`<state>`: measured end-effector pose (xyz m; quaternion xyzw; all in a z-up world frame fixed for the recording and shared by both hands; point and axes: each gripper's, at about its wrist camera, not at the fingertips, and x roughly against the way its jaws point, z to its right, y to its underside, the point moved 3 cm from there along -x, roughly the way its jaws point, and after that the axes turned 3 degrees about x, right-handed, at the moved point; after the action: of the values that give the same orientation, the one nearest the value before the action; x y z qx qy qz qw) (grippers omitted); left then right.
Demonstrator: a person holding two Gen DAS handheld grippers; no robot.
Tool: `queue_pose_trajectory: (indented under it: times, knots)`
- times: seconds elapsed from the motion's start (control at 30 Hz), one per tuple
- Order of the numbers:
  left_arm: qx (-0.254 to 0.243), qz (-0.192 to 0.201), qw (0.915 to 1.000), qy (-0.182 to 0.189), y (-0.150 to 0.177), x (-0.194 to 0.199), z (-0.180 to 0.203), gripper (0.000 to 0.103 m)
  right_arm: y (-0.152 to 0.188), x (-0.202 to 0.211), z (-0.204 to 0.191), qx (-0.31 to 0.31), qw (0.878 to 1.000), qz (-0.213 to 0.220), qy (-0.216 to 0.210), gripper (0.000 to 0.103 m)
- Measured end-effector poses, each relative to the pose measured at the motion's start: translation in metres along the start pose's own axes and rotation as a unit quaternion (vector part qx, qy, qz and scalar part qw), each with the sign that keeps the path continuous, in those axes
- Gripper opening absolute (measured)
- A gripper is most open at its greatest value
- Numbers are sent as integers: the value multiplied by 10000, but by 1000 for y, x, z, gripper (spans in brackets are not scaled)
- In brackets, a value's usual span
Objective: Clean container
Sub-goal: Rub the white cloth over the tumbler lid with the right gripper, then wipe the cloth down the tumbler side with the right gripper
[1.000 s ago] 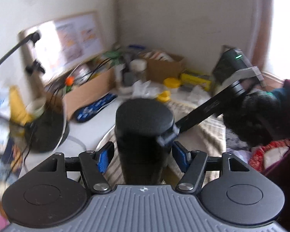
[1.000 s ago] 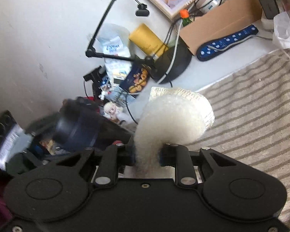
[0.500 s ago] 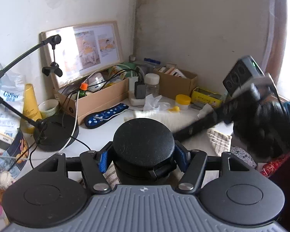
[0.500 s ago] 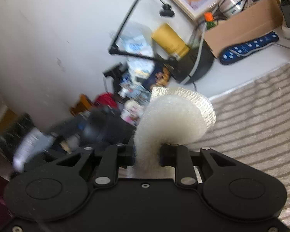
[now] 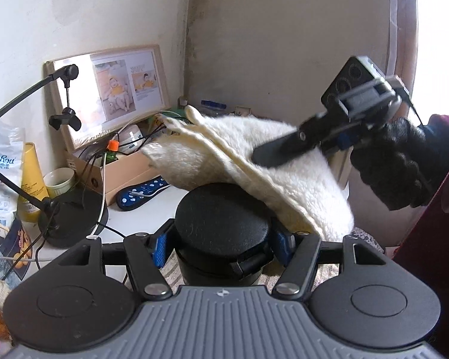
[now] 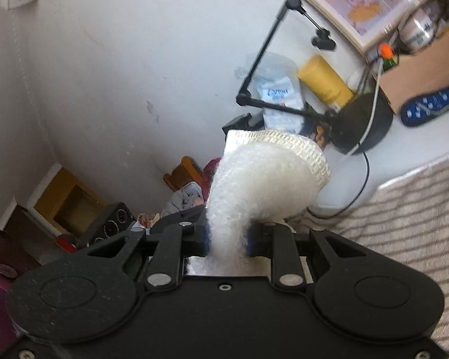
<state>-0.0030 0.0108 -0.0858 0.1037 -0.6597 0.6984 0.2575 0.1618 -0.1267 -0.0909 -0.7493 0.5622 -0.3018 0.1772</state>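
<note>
- Left gripper [image 5: 221,246]: blue pads clamped on both sides of the black container [image 5: 223,230], lid uppermost, held above the striped mat [image 6: 404,209].
- Right gripper [image 6: 227,240]: jaws pinched together on a fluffy white cloth [image 6: 263,179].
- Cloth: drapes across the far right edge of the container lid.
- Gloved hand [image 5: 392,164]: carries the right gripper.

Pale plaster walls [image 5: 269,45] meet in a stained corner, daylight flooding in bright at the right edge. A framed photo print [image 5: 110,89] leans against the wall behind a cardboard box [image 5: 128,167] on the white counter [image 5: 140,218]. A black desk lamp [image 5: 71,221] stands close by, a striped cloth [image 6: 404,209] spreading across the surface.
</note>
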Motion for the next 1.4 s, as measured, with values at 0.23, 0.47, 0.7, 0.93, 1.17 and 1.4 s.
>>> queue_pose_trajectory:
  times: [0.23, 0.47, 0.7, 0.93, 1.17, 1.4]
  knots:
    - [-127, -25, 9999, 3, 6, -1, -1, 64, 15, -10, 19, -68, 9982, -316, 497, 21]
    - [-37, 13, 10000, -82, 7, -2, -4, 64, 26, -20, 43, -246, 9950, -513, 826, 21]
    - [94, -16, 9998, -201, 8, 2, -5, 64, 36, -32, 70, -344, 9903, -830, 1058, 21]
    - [221, -31, 9991, -347, 9, 4, -4, 64, 47, -42, 95, -284, 9838, -1163, 1336, 21]
    - [329, -57, 9982, -503, 9, 6, -1, 64, 50, -50, 107, -79, 9793, -1394, 1463, 21]
    - [343, -119, 9978, -555, 9, 6, 1, 64, 56, -61, 108, 741, 9652, -1740, 1805, 20]
